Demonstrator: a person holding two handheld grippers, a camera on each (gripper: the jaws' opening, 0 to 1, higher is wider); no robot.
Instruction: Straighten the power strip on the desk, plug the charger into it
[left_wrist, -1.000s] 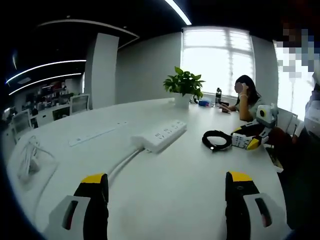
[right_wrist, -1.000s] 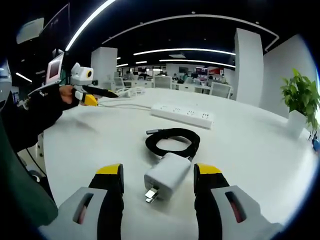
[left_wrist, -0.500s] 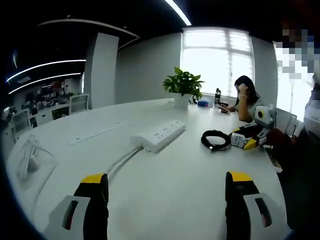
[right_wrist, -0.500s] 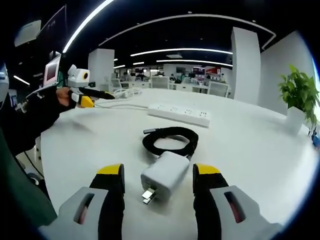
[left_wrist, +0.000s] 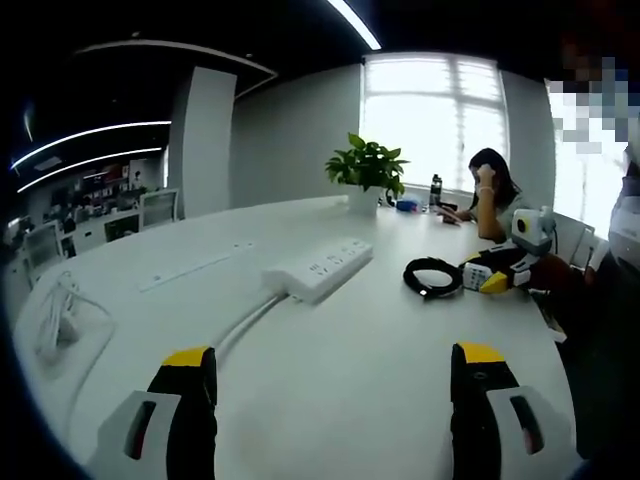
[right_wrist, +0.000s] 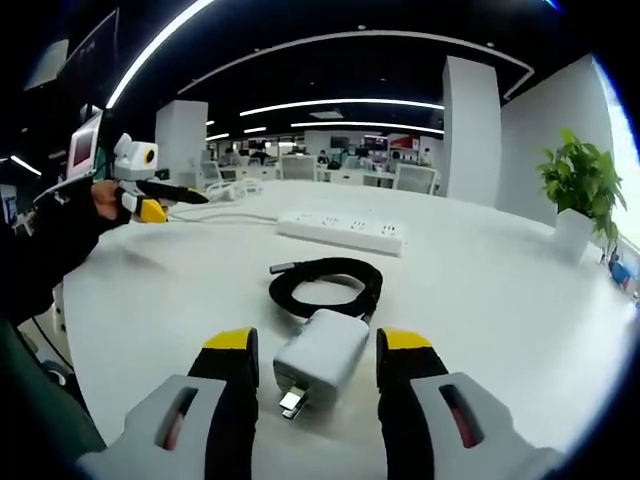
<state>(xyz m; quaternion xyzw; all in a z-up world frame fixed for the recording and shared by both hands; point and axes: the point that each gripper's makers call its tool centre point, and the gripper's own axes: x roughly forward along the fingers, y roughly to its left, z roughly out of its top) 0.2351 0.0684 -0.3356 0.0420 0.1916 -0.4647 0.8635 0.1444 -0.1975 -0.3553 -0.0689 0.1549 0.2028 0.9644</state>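
Right gripper view: charger (right_wrist: 320, 355) lies between right claw's (right_wrist: 312, 362) jaws.

White desk (left_wrist: 380, 350), power strip (left_wrist: 318, 270), coiled black cable (right_wrist: 322, 284), white charger (right_wrist: 320, 352), potted plant (left_wrist: 367, 172), possibly another strip (left_wrist: 195, 269)

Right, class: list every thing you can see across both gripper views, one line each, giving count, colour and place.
power strip: one, white, on the desk beyond the cable
charger: one, white, on the desk between the right gripper's jaws, prongs toward the camera
cable: one, black, coiled, just beyond the charger
potted plant: one, green in white pot, far side of desk
white cord: one bundle, at the desk's edge in the left gripper view
desk: one, white, rounded
seated person: one, by the window
left gripper: open, yellow-tipped jaws, over bare desk
right gripper: open, straddling the charger
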